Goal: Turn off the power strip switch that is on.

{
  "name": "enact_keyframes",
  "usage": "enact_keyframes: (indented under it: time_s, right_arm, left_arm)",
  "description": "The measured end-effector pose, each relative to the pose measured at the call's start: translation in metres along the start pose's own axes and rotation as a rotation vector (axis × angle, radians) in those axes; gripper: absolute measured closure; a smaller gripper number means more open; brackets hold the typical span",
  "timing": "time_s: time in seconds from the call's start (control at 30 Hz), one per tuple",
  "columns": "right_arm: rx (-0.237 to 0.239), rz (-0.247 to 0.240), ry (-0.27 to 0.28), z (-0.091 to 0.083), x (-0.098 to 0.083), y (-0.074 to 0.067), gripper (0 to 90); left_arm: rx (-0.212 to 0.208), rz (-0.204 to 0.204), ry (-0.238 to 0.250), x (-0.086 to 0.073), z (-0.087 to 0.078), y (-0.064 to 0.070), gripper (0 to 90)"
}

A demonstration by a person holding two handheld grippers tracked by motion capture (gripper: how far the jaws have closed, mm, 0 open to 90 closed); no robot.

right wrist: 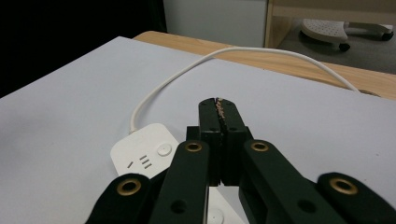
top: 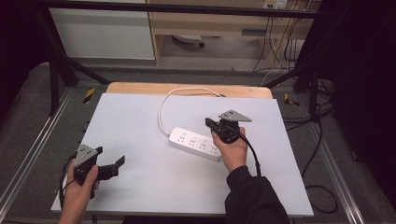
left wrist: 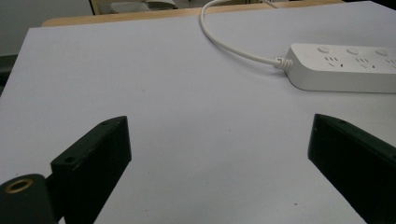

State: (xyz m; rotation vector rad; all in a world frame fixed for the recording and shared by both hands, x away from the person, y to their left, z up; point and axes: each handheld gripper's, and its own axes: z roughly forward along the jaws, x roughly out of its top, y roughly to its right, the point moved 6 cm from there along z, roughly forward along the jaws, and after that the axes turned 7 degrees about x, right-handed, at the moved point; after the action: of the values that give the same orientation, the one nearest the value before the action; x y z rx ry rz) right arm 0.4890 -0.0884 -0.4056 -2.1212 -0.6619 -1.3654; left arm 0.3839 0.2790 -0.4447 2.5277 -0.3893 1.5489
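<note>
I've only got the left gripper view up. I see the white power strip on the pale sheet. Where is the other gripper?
Observer: The right gripper hangs over the white plastic power strip, near its right end in the high view.
Operator: Are its jaws open?
Observer: No, shut with nothing between them; the right gripper view shows the black pads pressed together.
Operator: And where does the cord go?
Observer: The white cord loops back to the wooden table edge beyond the pale sheet.
</note>
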Motion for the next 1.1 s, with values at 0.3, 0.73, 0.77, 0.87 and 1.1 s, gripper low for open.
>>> enact_keyframes:
  time_s: [0.3,0.73,0.77,0.87,1.1]
  right_arm:
    - [0.004,0.009,-0.019,0.007,-0.004,-0.004,90.0]
    - [0.017,0.01,-0.053,0.016,-0.013,-0.009,90.0]
    - [0.017,0.01,-0.053,0.016,-0.013,-0.009,90.0]
    - [0.017,0.014,-0.062,0.018,-0.015,-0.01,90.0]
    - [0.017,0.016,-0.077,0.022,-0.019,-0.01,90.0]
  left_arm:
    - [-0.001,-0.003,0.003,0.0,0.0,0.0,6.0]
    - [-0.001,-0.003,0.002,0.0,0.0,-0.001,6.0]
    - [-0.001,-0.003,0.002,0.0,0.0,0.0,6.0]
    - [-0.002,-0.002,0.002,0.0,0.0,0.0,5.9]
    - [-0.002,-0.002,0.001,0.0,0.0,0.0,5.9]
